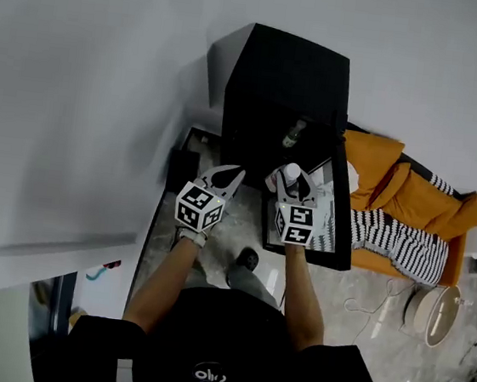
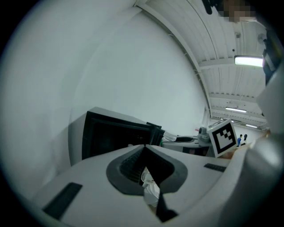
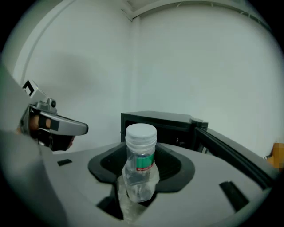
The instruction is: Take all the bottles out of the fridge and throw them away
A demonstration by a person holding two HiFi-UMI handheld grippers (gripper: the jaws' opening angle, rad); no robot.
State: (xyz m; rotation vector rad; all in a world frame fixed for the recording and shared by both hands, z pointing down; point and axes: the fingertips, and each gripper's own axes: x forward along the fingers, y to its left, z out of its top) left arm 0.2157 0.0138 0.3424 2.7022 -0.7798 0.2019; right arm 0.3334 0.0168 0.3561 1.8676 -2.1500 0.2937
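A black fridge [image 1: 286, 71] stands against the white wall with its door [image 1: 343, 228] swung open to the right. Inside it, a second bottle [image 1: 293, 135] with a green label shows in the dark. My right gripper [image 1: 291, 186] is in front of the opening, shut on a clear plastic bottle [image 1: 292, 173]. In the right gripper view this bottle [image 3: 141, 150] stands upright between the jaws [image 3: 140, 168], with a white cap and a green and red label. My left gripper [image 1: 232, 175] hovers beside it at the left, tips touching [image 2: 144, 147]. A white scrap shows behind them.
An orange sofa [image 1: 408, 201] with a striped blanket [image 1: 395, 242] lies right of the fridge door. A round white stool or bin [image 1: 432, 313] sits on the floor beyond it. A small black box [image 1: 181, 169] stands left of the fridge. My foot [image 1: 246, 259] is on the glossy floor below the grippers.
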